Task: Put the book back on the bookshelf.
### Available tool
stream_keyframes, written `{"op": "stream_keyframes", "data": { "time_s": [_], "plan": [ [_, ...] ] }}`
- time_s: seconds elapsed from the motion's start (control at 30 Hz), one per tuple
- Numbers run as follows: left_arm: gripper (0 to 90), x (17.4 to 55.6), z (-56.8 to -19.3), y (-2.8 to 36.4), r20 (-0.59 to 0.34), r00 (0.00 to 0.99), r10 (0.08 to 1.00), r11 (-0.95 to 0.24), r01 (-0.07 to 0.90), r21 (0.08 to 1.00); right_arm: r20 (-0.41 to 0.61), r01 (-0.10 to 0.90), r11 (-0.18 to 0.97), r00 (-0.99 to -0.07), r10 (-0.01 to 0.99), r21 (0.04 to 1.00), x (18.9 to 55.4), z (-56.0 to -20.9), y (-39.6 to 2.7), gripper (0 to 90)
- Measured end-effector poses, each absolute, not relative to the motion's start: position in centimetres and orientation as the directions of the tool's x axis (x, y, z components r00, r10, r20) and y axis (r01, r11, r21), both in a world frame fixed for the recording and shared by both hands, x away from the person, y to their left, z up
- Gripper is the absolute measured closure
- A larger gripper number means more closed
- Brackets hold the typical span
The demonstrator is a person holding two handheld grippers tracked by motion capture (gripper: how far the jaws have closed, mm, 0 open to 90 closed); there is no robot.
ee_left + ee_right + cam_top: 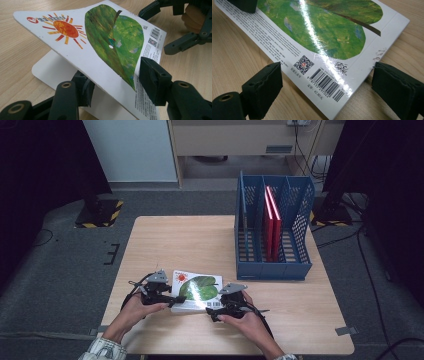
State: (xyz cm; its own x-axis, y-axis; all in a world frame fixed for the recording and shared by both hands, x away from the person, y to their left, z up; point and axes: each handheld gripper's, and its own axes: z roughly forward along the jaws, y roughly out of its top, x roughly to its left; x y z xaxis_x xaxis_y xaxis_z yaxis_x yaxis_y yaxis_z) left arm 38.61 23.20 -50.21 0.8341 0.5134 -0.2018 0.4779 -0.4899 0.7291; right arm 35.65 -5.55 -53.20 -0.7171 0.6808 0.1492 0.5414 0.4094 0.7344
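On the table [160,240], left tongs [113,85] pinch book cover [105,47]

Small print on book [274,42] back cover illegible; book's near corner cut off in left gripper view.

Book [319,32] cover glossy card (glare streak); table [200,240] matt wood grain.

bare table [165,245] beyond book [197,287], blue file rack [272,232] blocking far right
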Motion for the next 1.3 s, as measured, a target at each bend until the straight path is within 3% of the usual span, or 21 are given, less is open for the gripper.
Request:
{"op": "stream_keyframes", "data": {
  "time_s": [0.27, 0.4, 0.53, 0.6, 0.97, 1.3],
  "plan": [
    [46.5, 38.60, -50.40, 23.25, -0.212, 0.828, 0.520, -0.490, 0.492, 0.720, 0.154, 0.544, 0.406, -0.716, 0.681, 0.734, 35.72, -53.29, -5.59, 10.0],
    [46.1, 38.75, -50.90, 23.71, -0.284, 0.803, 0.525, -0.446, 0.543, 0.711, 0.157, 0.551, 0.407, -0.713, 0.683, 0.728, 35.86, -53.51, -5.53, 8.7],
    [35.3, 38.76, -51.12, 23.77, -0.320, 0.790, 0.522, -0.448, 0.574, 0.686, 0.147, 0.547, 0.415, -0.714, 0.684, 0.727, 35.81, -53.55, -5.25, 6.6],
    [34.2, 38.68, -51.08, 23.77, -0.330, 0.777, 0.537, -0.435, 0.590, 0.681, 0.147, 0.547, 0.413, -0.713, 0.685, 0.728, 35.79, -53.57, -5.21, 6.4],
    [30.4, 38.21, -51.01, 23.72, -0.269, 0.805, 0.529, -0.480, 0.545, 0.688, 0.140, 0.542, 0.417, -0.715, 0.685, 0.730, 35.76, -53.63, -5.17, 6.3],
    [38.8, 38.08, -50.64, 23.58, -0.203, 0.828, 0.523, -0.521, 0.499, 0.692, 0.147, 0.545, 0.409, -0.713, 0.686, 0.732, 35.94, -53.63, -5.33, 7.0]
  ]
}}
